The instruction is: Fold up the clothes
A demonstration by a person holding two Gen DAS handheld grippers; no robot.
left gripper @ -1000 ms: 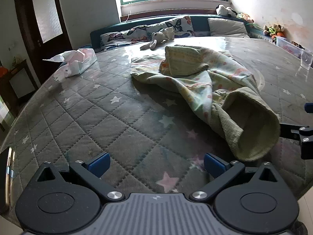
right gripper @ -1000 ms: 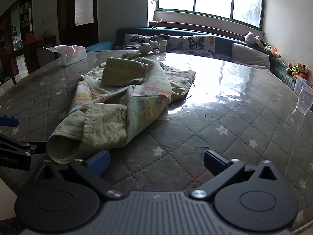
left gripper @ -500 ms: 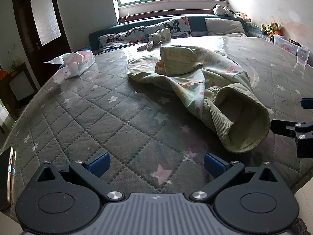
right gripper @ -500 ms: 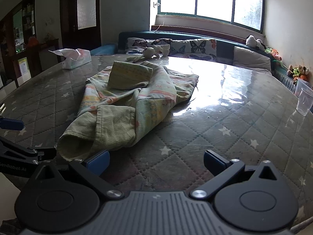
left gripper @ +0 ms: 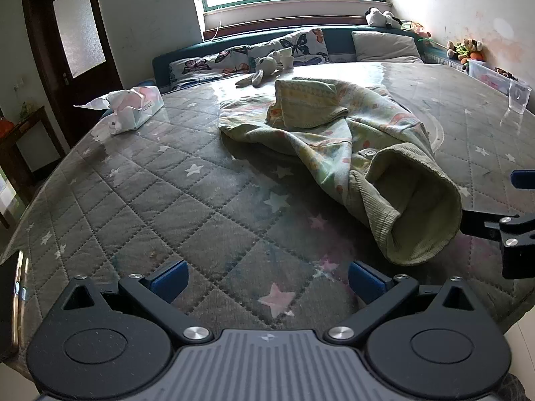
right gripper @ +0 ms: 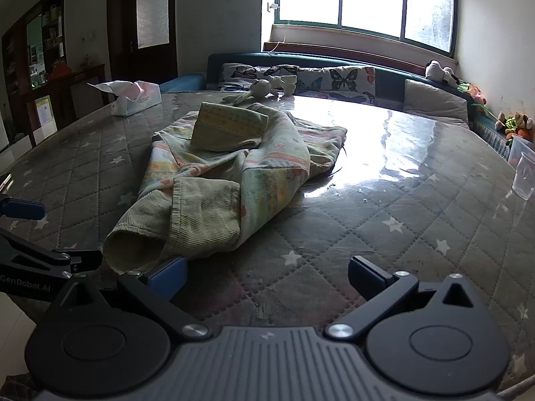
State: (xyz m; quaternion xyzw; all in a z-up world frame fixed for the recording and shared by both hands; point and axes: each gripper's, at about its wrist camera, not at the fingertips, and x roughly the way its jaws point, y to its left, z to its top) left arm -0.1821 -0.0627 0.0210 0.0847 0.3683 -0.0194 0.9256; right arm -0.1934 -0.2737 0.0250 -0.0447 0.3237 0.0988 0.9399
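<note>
A crumpled pale green patterned garment [left gripper: 337, 133] lies on the quilted star-print table [left gripper: 167, 200], its ribbed cuff opening [left gripper: 418, 210] toward the near edge. It also shows in the right wrist view [right gripper: 234, 167]. My left gripper [left gripper: 265, 277] is open and empty, low over the table to the left of the cuff. My right gripper [right gripper: 265, 274] is open and empty, its left finger [right gripper: 167, 275] just in front of the cuff [right gripper: 133, 250]. Each gripper shows at the edge of the other's view.
A tissue box [left gripper: 133, 110] stands at the far left. A plush rabbit [left gripper: 264, 67] lies at the far edge. A clear plastic cup [right gripper: 525, 175] stands at the right. A sofa with cushions [right gripper: 334, 80] runs behind the table.
Both grippers have drawn back a little from the garment toward the near edge of the table. The garment has not moved. Both stay open.
</note>
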